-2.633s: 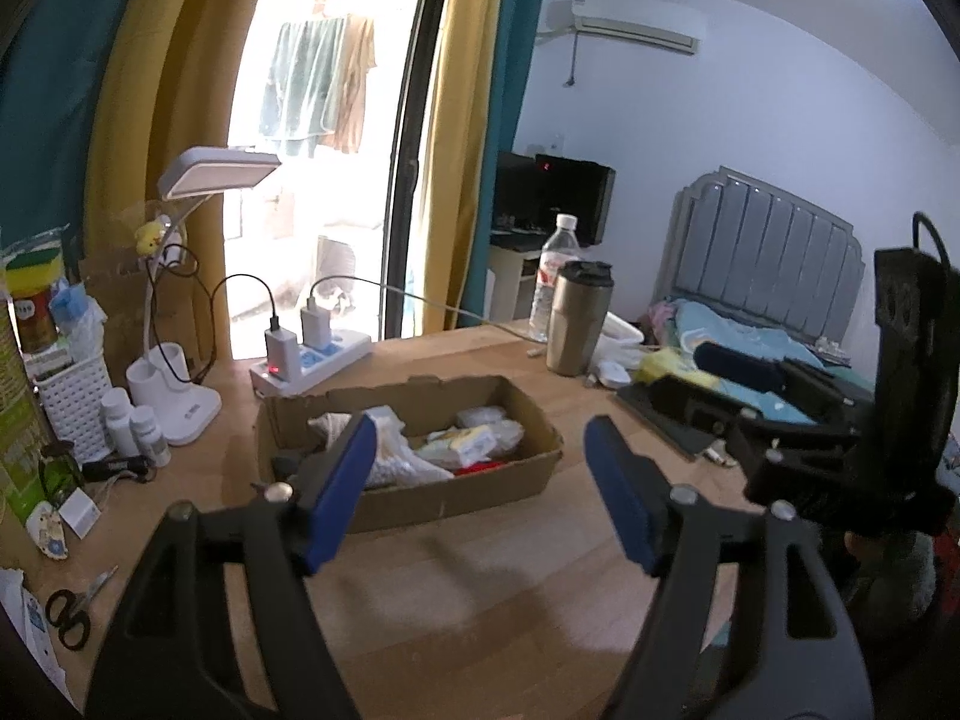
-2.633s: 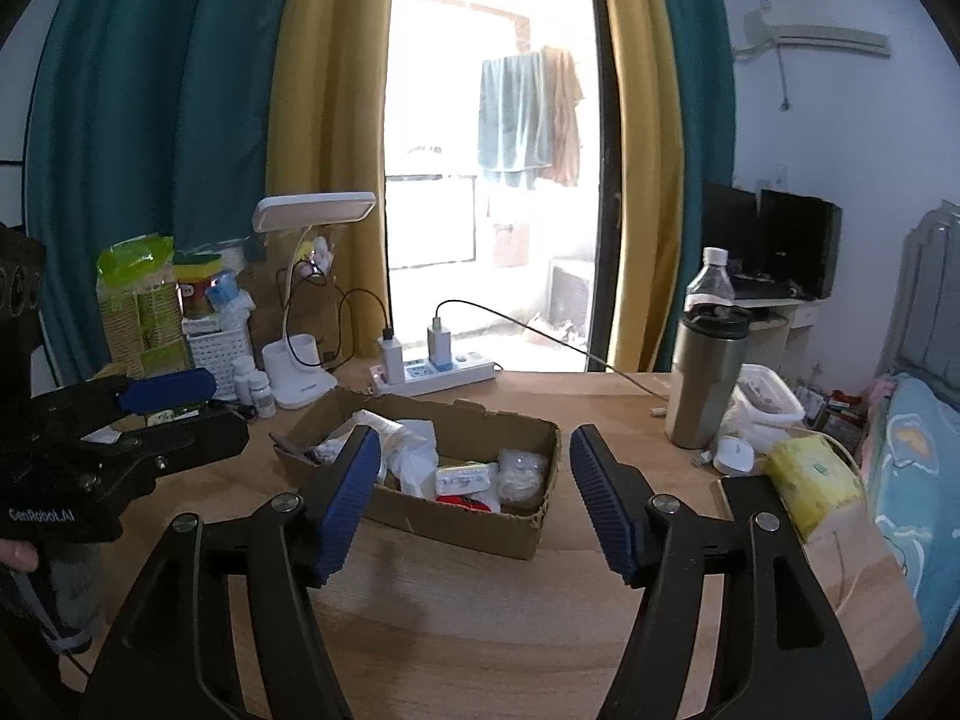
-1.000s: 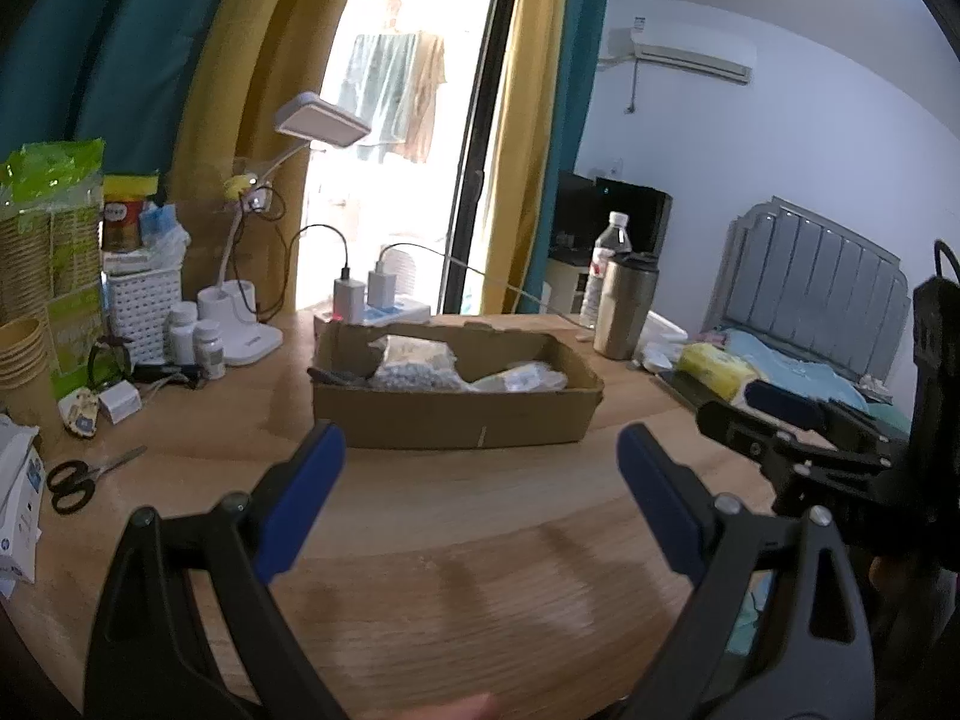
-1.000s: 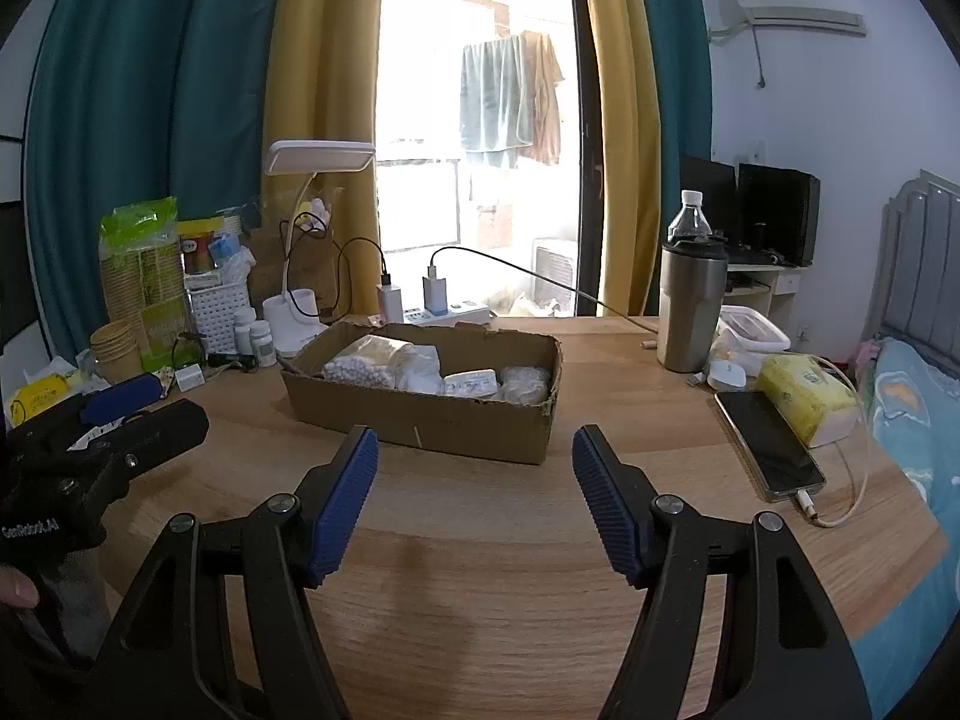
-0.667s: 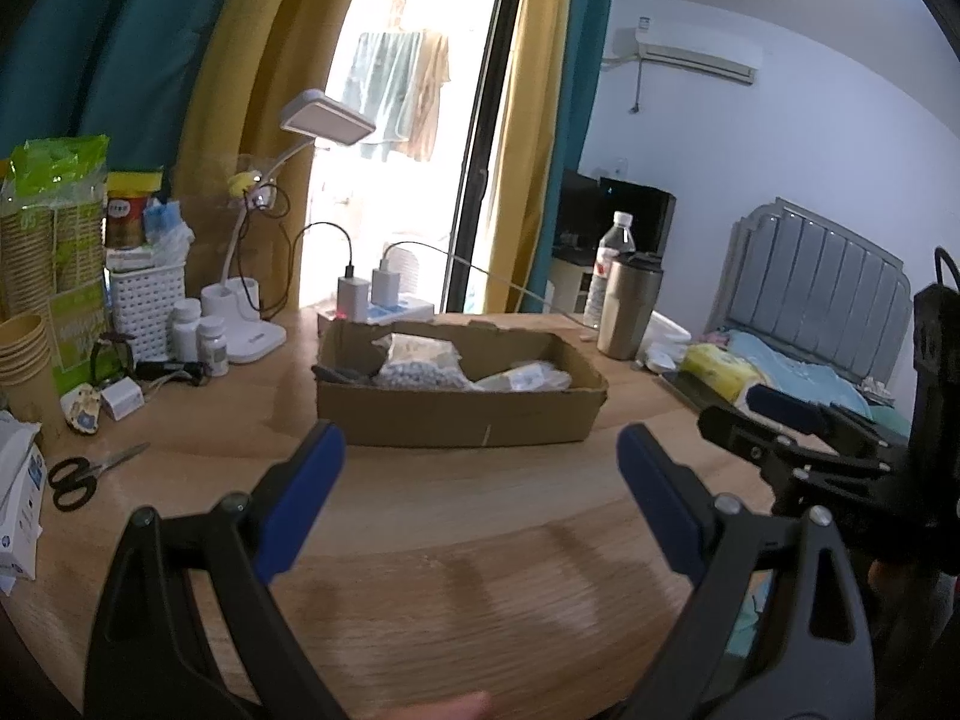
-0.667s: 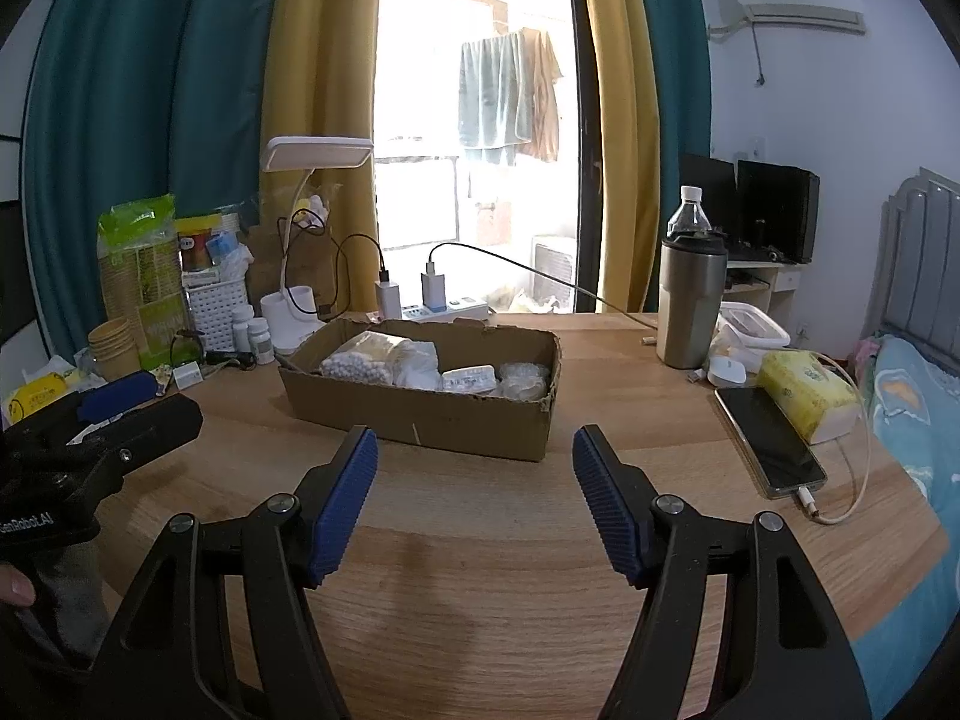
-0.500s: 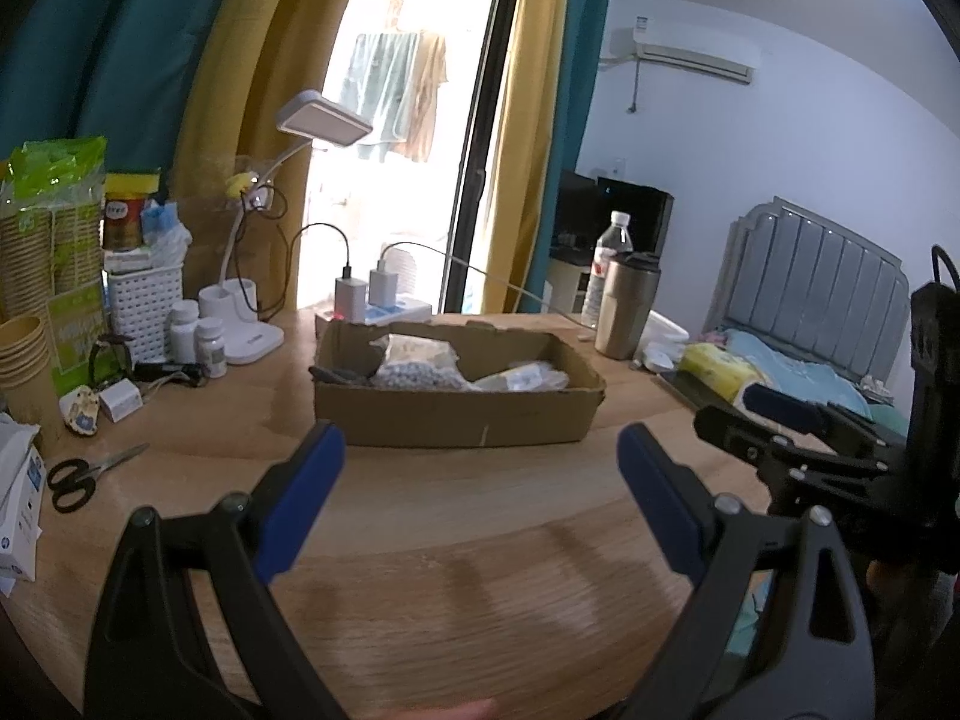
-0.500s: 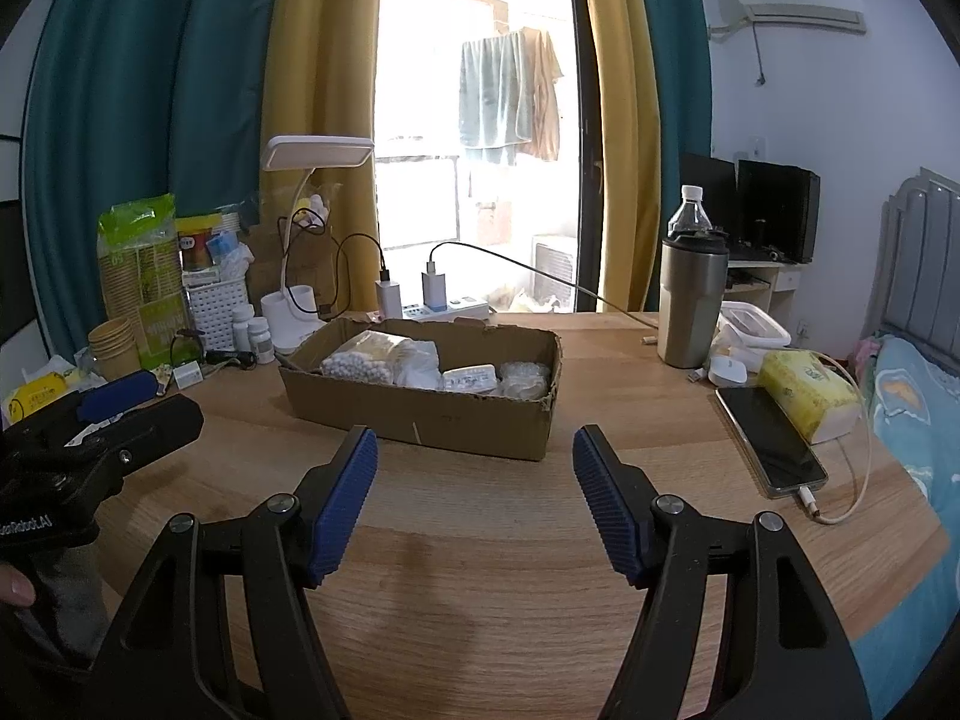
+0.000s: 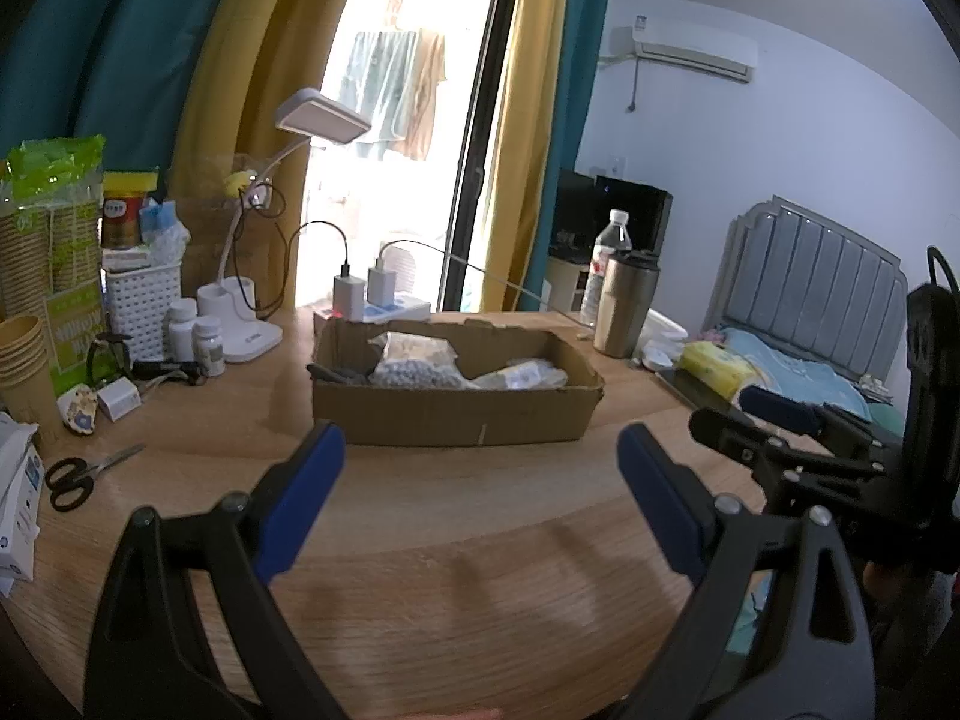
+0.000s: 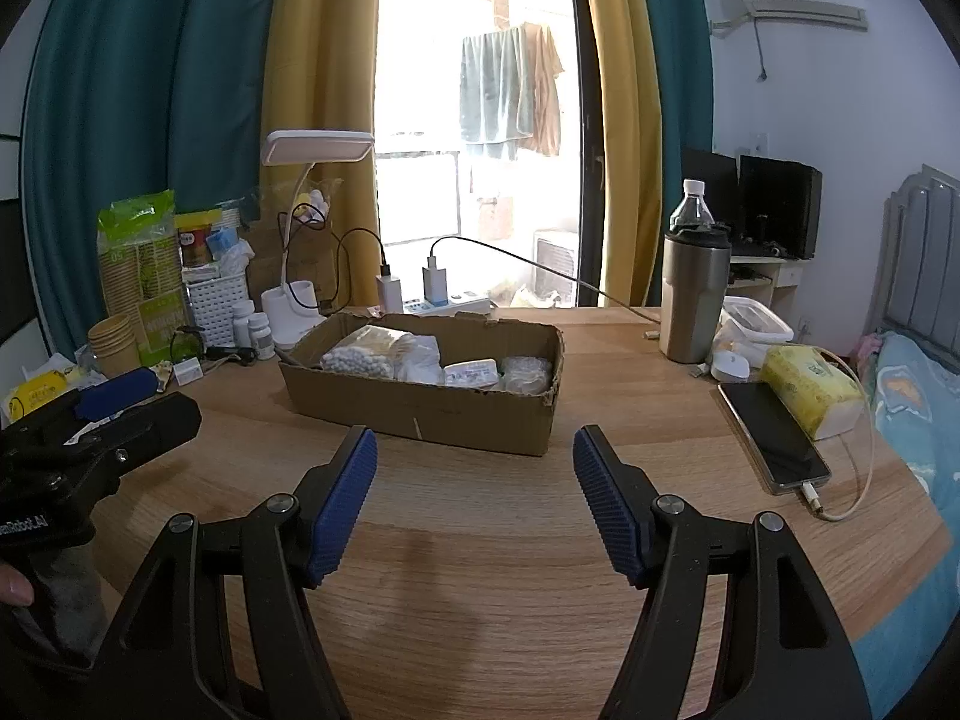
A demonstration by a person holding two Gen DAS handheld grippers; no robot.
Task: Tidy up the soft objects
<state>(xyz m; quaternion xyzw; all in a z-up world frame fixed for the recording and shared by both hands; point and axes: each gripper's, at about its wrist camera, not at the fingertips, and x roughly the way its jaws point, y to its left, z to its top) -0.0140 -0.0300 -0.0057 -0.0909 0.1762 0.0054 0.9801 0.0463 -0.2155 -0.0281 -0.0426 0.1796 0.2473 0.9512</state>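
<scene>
Both grippers hung over the near part of the wooden table [image 10: 480, 600], side by side and aimed at the cardboard box [image 10: 420, 402] that sat further back toward the window. The left gripper [image 9: 480, 498] had its blue-padded jaws spread wide with only bare tabletop between them, gripping nothing. The right gripper [image 10: 474, 498] likewise stood with its jaws well apart and empty, its pads clear of the box's front wall. In the left wrist view the right gripper showed at the right edge, and in the right wrist view the left one showed at the left edge with a fingertip of the person's hand [image 10: 15, 588] beneath it. The soft objects lay inside the box: a bag of small white balls [image 10: 360, 360] at its left end, a crumpled white packet [image 10: 420, 360] beside it, a flat white pack [image 10: 471, 373] and a clear wrapped bundle [image 10: 525, 373] toward the right end. A steel tumbler [image 10: 693, 300] stood right of the box with a water bottle [image 10: 691, 210] behind it; a phone [image 10: 774, 438] on a cable and a yellow tissue pack [image 10: 810, 390] lay near the table's right edge. Left of the box were a desk lamp [image 10: 318, 147], pill bottles [image 10: 252, 324], a white basket [image 10: 216, 306] and paper cups [image 10: 114, 342], and scissors [image 9: 78, 474] lay near the left edge
</scene>
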